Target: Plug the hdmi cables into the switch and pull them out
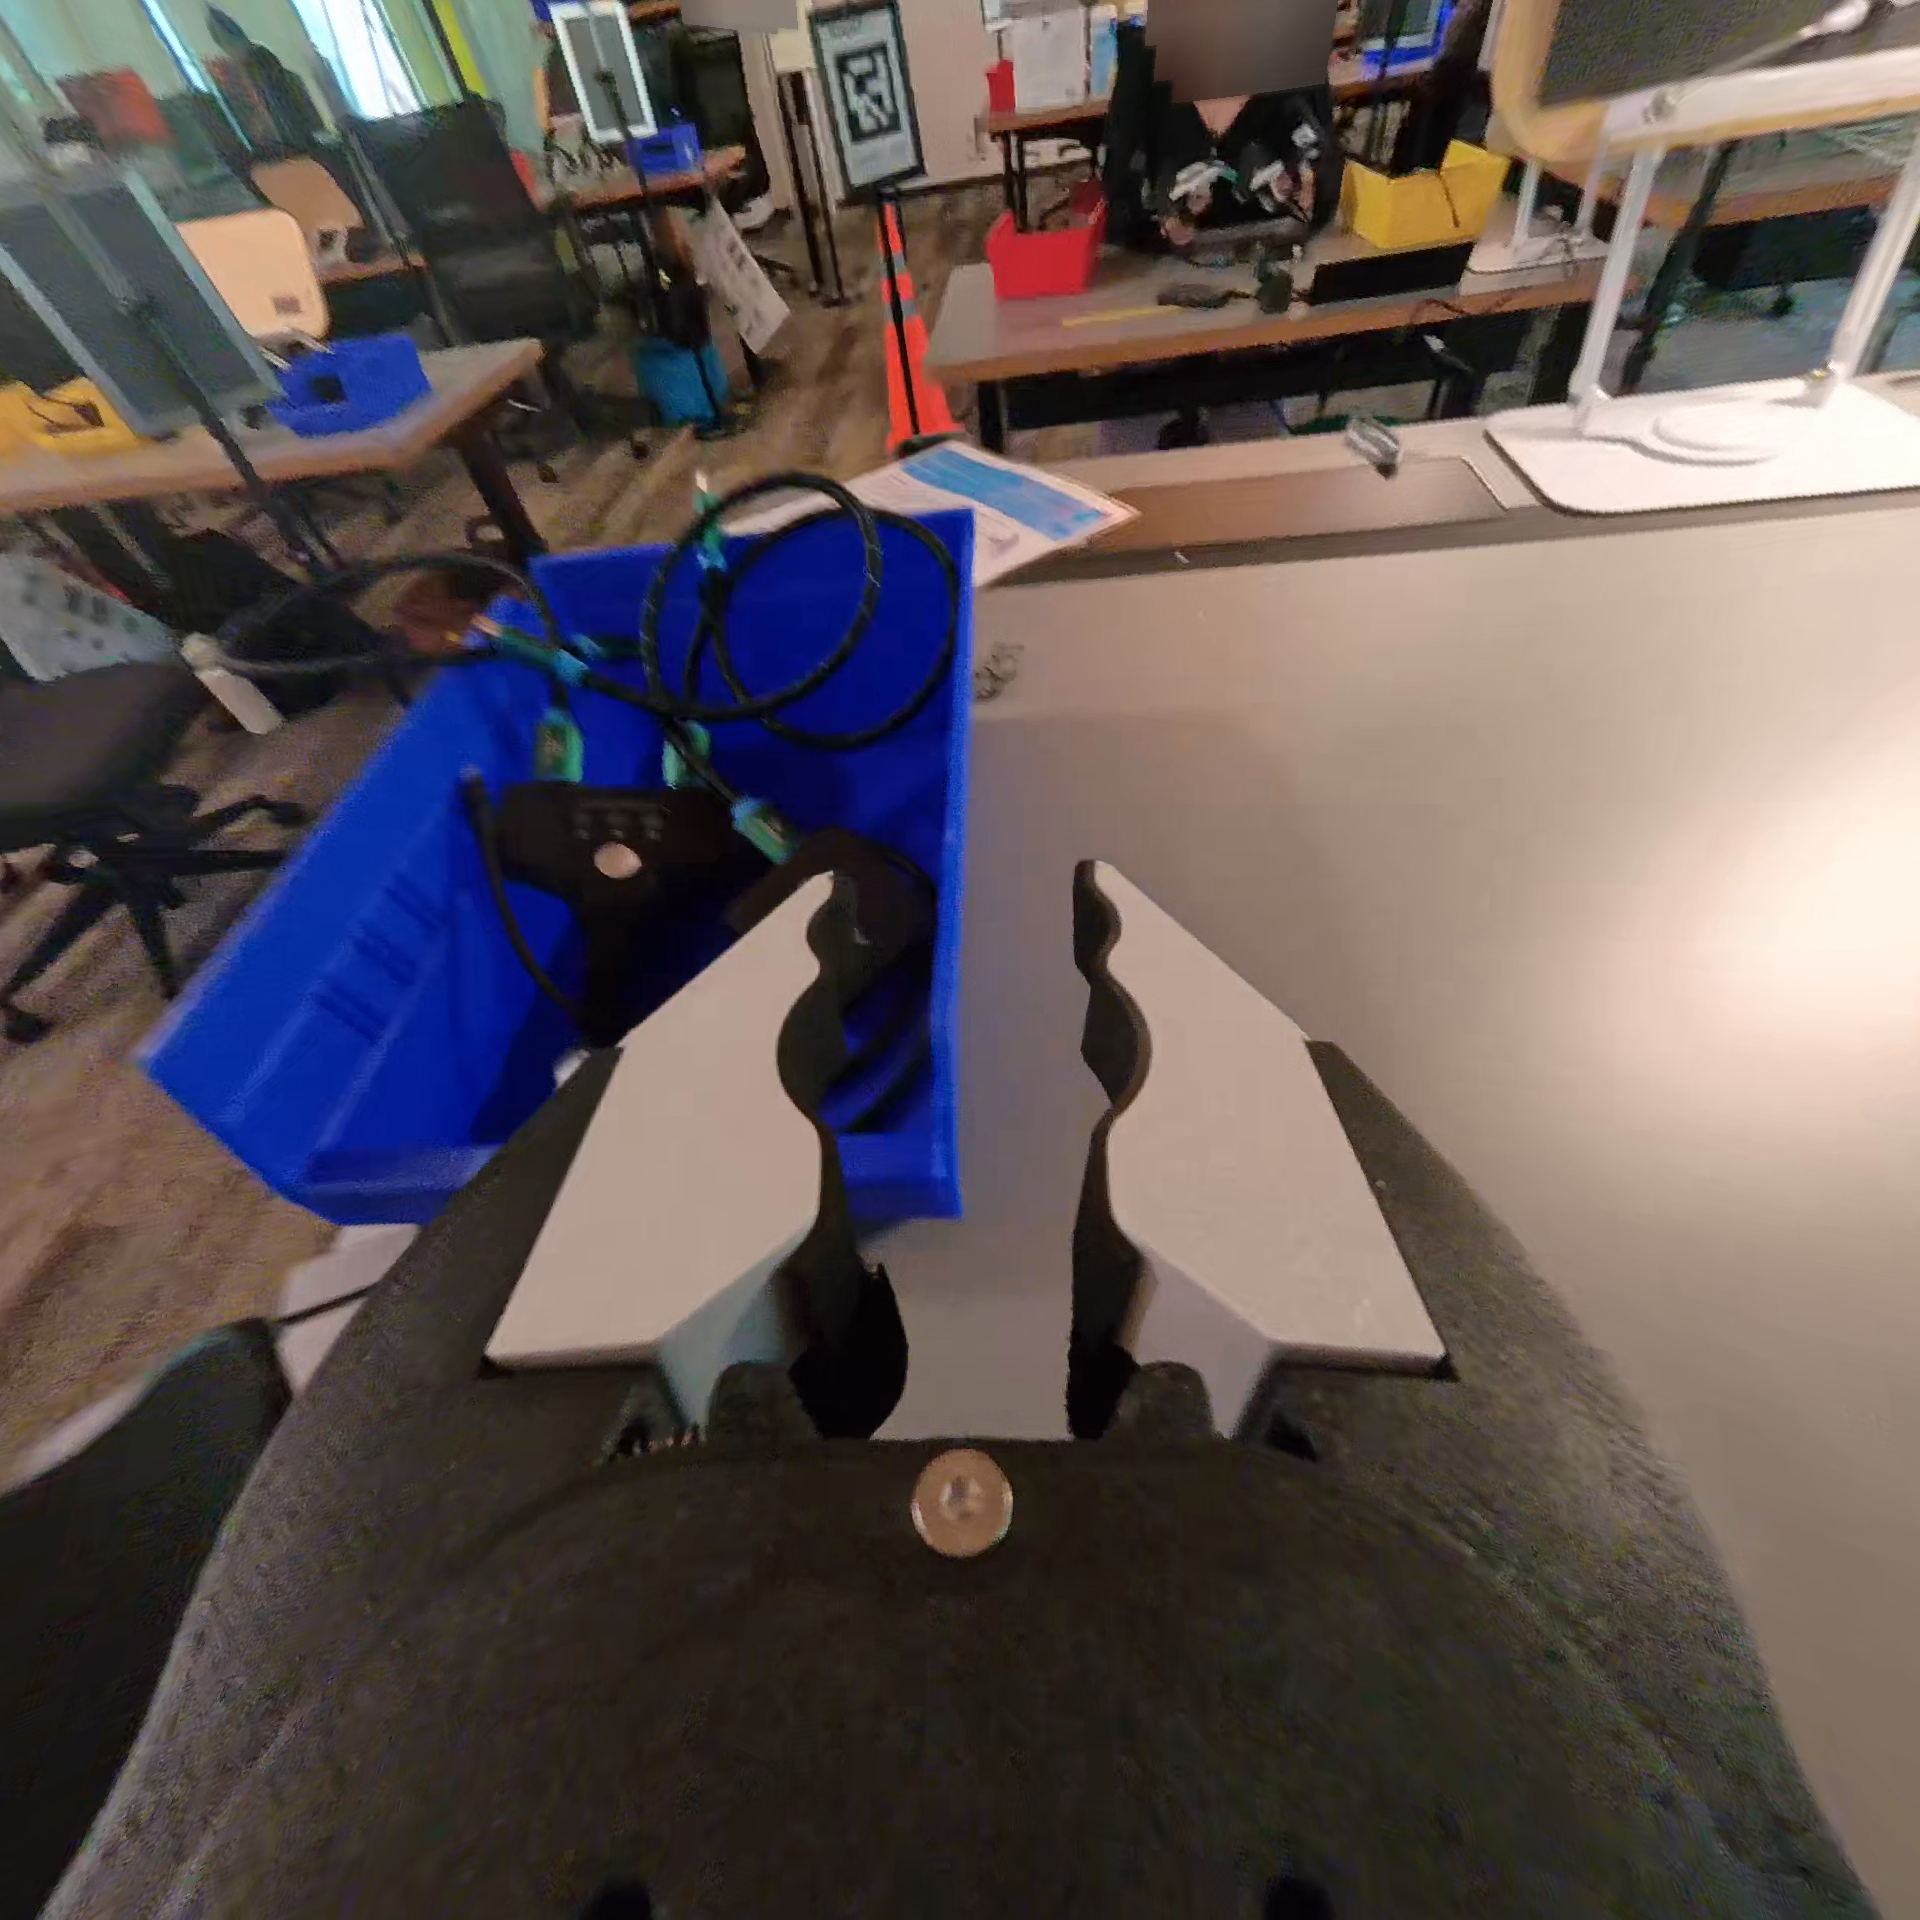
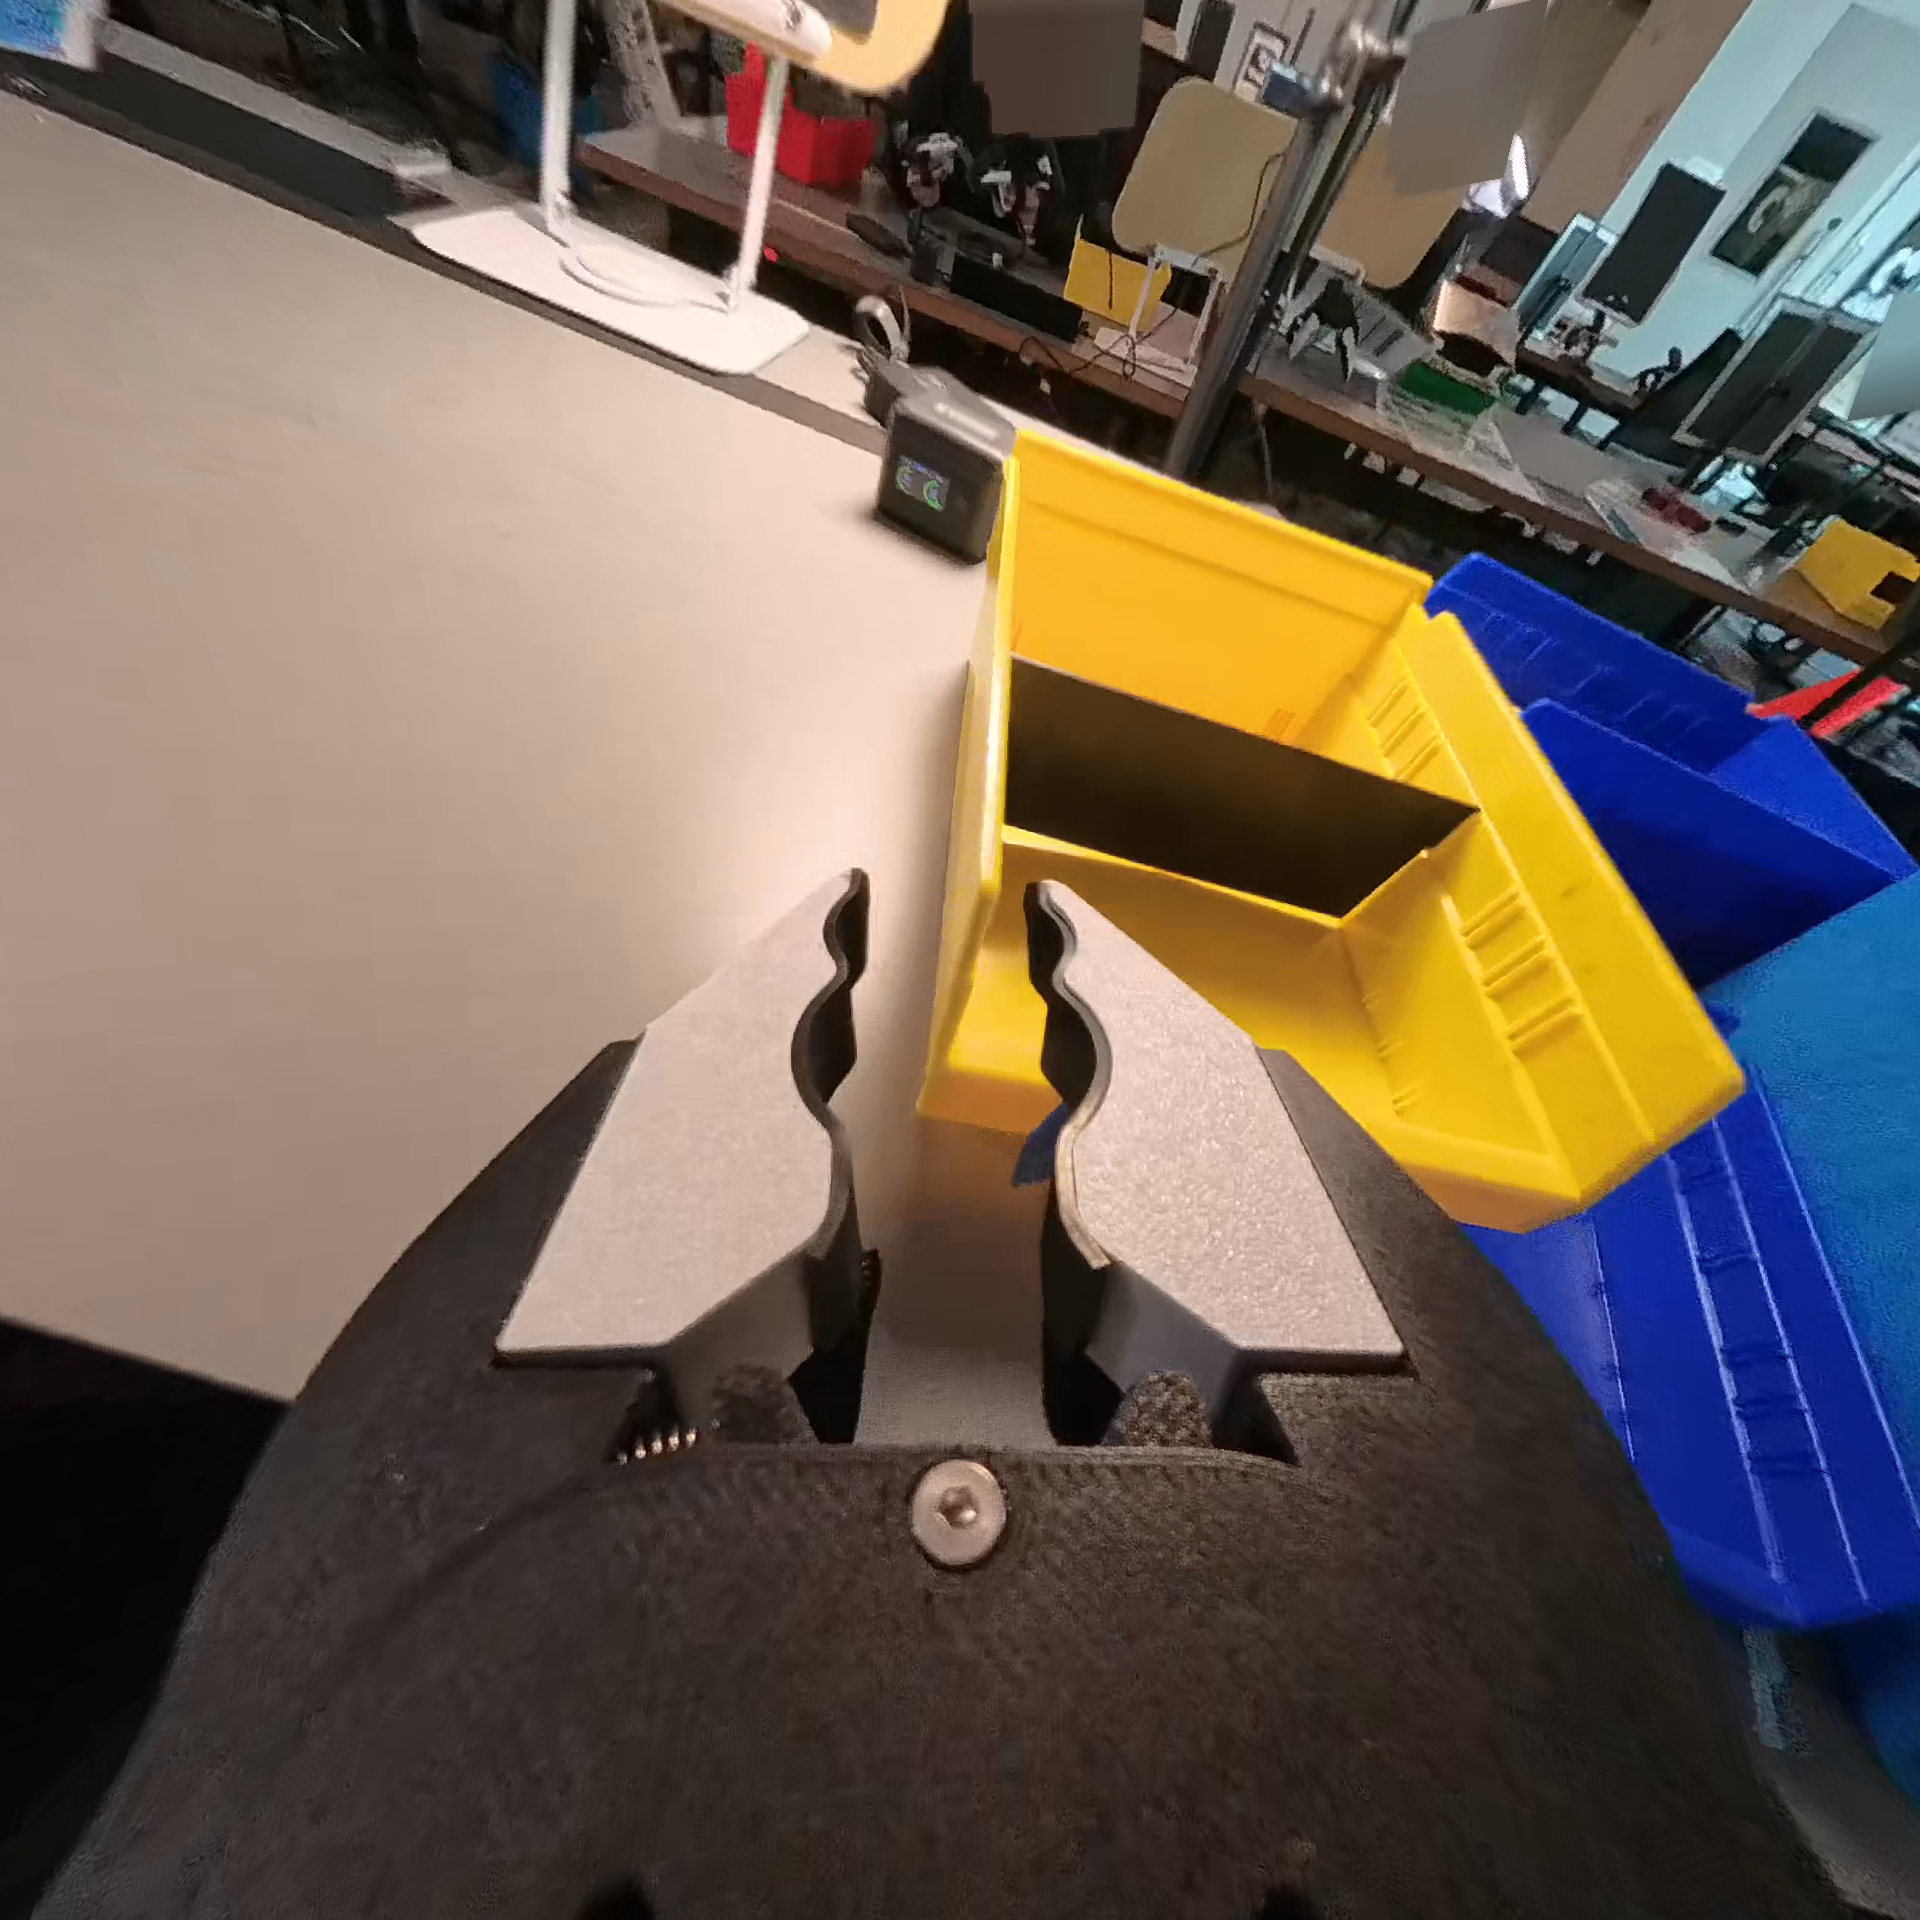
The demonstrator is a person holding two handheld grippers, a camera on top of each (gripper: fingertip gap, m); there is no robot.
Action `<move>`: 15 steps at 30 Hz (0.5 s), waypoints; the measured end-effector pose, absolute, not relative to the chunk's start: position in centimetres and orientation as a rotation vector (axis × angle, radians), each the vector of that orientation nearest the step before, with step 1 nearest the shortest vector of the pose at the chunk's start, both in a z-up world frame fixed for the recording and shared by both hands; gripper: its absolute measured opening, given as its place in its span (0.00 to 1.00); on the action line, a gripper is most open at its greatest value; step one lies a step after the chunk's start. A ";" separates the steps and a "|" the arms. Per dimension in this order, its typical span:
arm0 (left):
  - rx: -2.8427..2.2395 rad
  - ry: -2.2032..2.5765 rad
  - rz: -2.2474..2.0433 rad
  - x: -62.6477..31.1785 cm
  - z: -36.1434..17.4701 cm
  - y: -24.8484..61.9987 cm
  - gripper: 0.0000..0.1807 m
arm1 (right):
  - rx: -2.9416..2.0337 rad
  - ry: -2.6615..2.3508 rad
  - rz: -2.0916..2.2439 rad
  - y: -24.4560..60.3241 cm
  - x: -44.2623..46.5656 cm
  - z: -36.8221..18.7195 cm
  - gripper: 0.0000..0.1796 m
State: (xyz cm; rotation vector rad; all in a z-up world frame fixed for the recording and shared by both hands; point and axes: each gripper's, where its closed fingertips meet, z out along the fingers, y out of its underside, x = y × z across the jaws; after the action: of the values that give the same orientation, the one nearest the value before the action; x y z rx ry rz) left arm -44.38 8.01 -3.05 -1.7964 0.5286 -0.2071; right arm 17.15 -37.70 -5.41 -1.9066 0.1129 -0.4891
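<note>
Open workshop w/ rows of long tables (image 1: pixel 1195 322) on wood-look floor (image 1: pixel 821 395). Black office chairs (image 1: pixel 488 239) nearby. White lamp base (image 2: pixel 623 281) on grey worktop (image 2: pixel 416 623).

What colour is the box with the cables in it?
Blue: the bin shows best in the left wrist view.

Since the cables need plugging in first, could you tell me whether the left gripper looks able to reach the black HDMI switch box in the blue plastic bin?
Probably yes. The left gripper is open and empty above the blue plastic bin, which is open-topped. The black HDMI switch box lies exposed, though black braided cables loop over it and may snag.
</note>
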 end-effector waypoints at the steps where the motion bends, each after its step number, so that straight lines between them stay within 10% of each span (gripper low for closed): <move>1: -1.794 0.522 -0.180 -44.9 -2.3 8.6 0.25 | -1.898 0.089 -0.470 -37.4 16.4 -4.7 0.17; 15: -2.552 0.652 0.236 -52.2 -14.1 23.8 0.31 | -1.852 -0.210 0.047 -23.8 5.3 -8.3 0.17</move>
State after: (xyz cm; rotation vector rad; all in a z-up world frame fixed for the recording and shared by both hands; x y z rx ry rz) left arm -52.24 23.83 -14.07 -2.5522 0.6522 0.2358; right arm 5.30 -23.75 -8.27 -1.8522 -0.2098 0.0474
